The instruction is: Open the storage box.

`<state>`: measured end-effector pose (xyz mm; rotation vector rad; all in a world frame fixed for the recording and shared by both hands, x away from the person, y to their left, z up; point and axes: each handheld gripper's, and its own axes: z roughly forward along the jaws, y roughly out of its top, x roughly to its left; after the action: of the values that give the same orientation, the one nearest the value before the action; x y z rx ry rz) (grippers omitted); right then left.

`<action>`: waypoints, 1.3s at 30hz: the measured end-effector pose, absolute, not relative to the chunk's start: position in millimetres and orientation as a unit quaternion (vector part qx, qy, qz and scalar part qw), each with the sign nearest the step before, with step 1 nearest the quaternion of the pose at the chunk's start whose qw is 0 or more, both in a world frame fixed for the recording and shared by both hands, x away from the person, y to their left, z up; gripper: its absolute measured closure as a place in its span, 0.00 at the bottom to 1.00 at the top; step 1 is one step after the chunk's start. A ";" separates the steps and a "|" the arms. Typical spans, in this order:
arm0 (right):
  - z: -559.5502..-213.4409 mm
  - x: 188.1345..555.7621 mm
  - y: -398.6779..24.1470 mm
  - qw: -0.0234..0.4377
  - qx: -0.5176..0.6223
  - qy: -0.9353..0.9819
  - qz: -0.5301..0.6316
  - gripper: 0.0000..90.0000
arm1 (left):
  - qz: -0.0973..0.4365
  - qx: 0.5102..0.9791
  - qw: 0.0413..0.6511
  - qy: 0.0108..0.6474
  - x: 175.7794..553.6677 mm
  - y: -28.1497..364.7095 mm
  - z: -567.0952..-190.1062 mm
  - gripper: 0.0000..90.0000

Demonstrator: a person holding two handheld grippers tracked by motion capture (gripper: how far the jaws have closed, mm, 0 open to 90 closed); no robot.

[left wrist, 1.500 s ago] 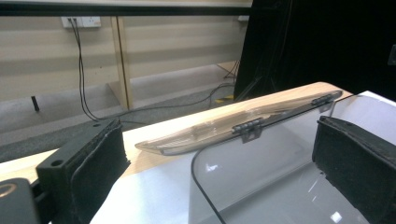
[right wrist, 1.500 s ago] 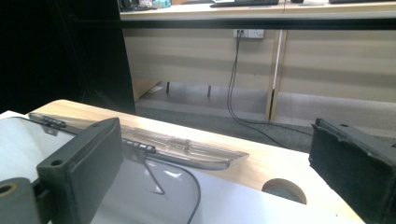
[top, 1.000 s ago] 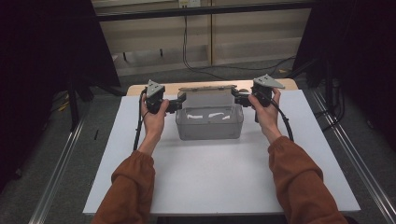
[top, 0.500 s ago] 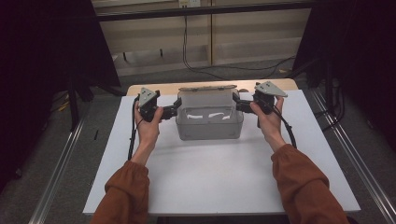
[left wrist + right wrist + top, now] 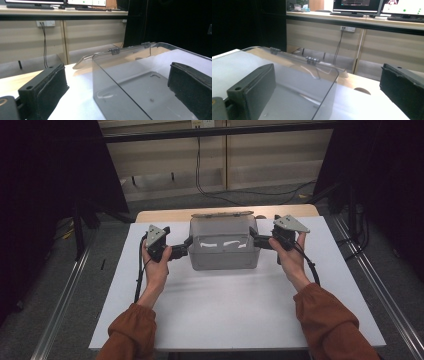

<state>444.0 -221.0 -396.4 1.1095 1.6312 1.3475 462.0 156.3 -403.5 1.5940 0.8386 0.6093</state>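
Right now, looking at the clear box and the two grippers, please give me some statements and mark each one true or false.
1. The clear box stands on the white table. True.
2. The box lid is shut on top. False: it hangs open behind the box, on its hinges.
3. The left gripper straddles the box's left wall, one jaw inside. True.
4. The right gripper rests far from the box. False: its jaws stand on either side of the right wall.
5. The box holds fruit. False: no fruit is inside.
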 end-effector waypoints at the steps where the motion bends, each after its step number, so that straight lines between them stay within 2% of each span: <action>1: -397.5 441.3 -221.0 0.364 0.431 0.634 0.528 0.00 | 0.256 0.682 0.584 0.358 460.2 156.8 -403.3 0.02; 19: -406.6 402.3 -238.7 0.378 0.433 0.631 0.521 0.00 | 0.251 0.672 0.591 0.370 418.4 179.1 -416.7 0.02; 29: -409.2 380.7 -244.1 0.389 0.432 0.626 0.520 0.00 | 0.278 0.678 0.578 0.358 389.0 184.1 -420.6 0.02; 39: -416.4 355.2 -250.8 0.396 0.430 0.623 0.519 0.00 | 0.277 0.671 0.579 0.371 367.3 190.5 -428.7 0.02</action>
<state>355.2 -250.8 -416.4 1.0896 1.5797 1.3158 367.3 190.5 -428.7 1.5679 0.8672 0.6486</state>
